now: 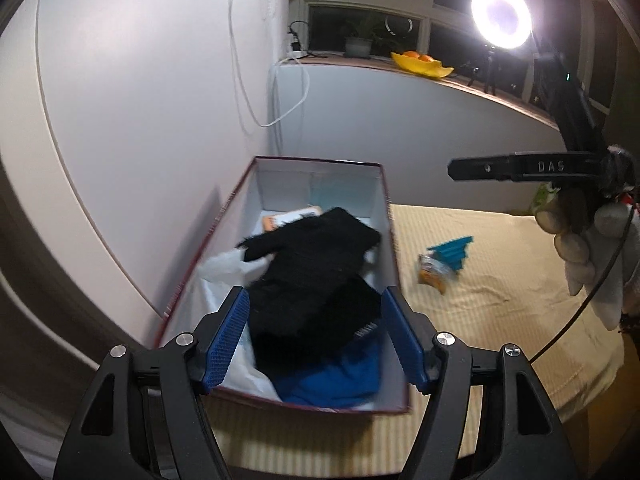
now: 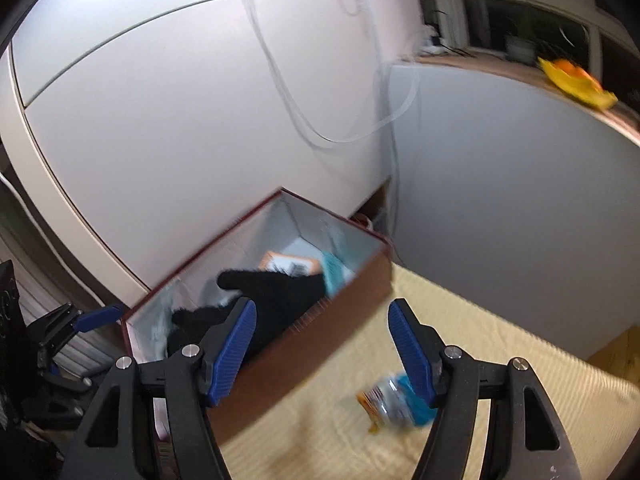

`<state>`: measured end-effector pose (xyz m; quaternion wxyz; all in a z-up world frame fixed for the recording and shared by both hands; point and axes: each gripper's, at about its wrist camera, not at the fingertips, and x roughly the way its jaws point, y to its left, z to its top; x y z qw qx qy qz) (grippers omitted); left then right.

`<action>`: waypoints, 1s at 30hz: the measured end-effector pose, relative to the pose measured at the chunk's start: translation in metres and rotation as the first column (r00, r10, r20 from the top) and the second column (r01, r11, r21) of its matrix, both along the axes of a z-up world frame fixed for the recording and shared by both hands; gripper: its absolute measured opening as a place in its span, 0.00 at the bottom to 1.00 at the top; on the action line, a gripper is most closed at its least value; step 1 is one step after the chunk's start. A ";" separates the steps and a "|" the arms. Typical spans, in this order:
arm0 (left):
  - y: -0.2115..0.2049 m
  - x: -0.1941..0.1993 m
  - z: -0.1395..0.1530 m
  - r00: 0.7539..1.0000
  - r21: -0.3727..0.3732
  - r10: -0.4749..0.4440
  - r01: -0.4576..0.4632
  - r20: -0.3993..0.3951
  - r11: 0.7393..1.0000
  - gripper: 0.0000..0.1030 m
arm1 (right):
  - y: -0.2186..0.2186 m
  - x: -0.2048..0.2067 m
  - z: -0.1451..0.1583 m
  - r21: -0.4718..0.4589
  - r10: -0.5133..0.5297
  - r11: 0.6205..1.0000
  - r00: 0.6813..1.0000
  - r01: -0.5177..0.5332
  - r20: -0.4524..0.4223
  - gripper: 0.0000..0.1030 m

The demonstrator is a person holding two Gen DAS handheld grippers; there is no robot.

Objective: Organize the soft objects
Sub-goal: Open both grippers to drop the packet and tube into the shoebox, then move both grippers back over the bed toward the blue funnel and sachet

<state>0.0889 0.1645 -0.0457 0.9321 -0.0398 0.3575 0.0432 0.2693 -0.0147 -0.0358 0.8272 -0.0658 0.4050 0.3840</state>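
A dark red cardboard box (image 1: 394, 236) (image 2: 344, 292) with a white inside stands on a beige cloth against the wall. In it lie a black fuzzy garment (image 1: 316, 276) (image 2: 276, 292), a blue cloth (image 1: 340, 380), white fabric (image 1: 224, 268) and an orange-and-white packet (image 1: 292, 216) (image 2: 292, 264). My left gripper (image 1: 314, 336) is open and empty just above the box's near end. My right gripper (image 2: 322, 354) is open and empty over the box's right wall. A blue folded item with a crinkly wrapper (image 1: 444, 260) (image 2: 396, 400) lies on the cloth right of the box.
The beige cloth (image 1: 500, 288) (image 2: 500, 360) covers the surface. White walls (image 1: 160, 100) stand behind and left of the box, with hanging cables (image 1: 248, 80). A ring light (image 1: 501, 14) and a yellow fruit bowl (image 1: 422, 65) sit on the window sill.
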 end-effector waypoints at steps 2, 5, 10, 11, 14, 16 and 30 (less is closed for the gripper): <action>-0.010 -0.004 -0.001 1.000 -0.010 -0.026 0.026 0.001 1.000 0.66 | -0.022 -0.001 -0.008 0.008 -0.027 1.000 0.999 0.028 -0.026 0.63; -0.024 -0.003 -0.003 0.998 -0.020 -0.058 0.057 -0.007 0.998 0.66 | -0.053 -0.003 -0.019 0.013 -0.072 0.997 0.996 0.072 -0.053 0.63; -0.056 0.004 0.000 0.991 -0.019 -0.130 0.130 -0.009 0.991 0.66 | -0.096 -0.003 -0.034 0.006 -0.131 0.991 0.988 0.132 -0.081 0.63; -0.063 0.007 0.000 0.989 -0.020 -0.146 0.146 -0.010 0.989 0.66 | -0.102 -0.001 -0.036 0.008 -0.139 0.990 0.986 0.140 -0.090 0.63; -0.086 0.016 -0.002 0.982 -0.020 -0.189 0.189 -0.014 0.982 0.66 | -0.117 0.004 -0.045 0.009 -0.160 0.987 0.980 0.162 -0.121 0.63; -0.096 0.022 -0.006 0.978 -0.031 -0.206 0.206 -0.024 0.978 0.66 | -0.120 0.005 -0.054 0.011 -0.157 0.987 0.977 0.160 -0.144 0.63; -0.123 0.045 -0.048 0.969 -0.146 -0.225 0.209 -0.101 0.967 0.66 | -0.078 0.018 -0.087 0.095 -0.102 0.987 0.964 0.129 -0.245 0.17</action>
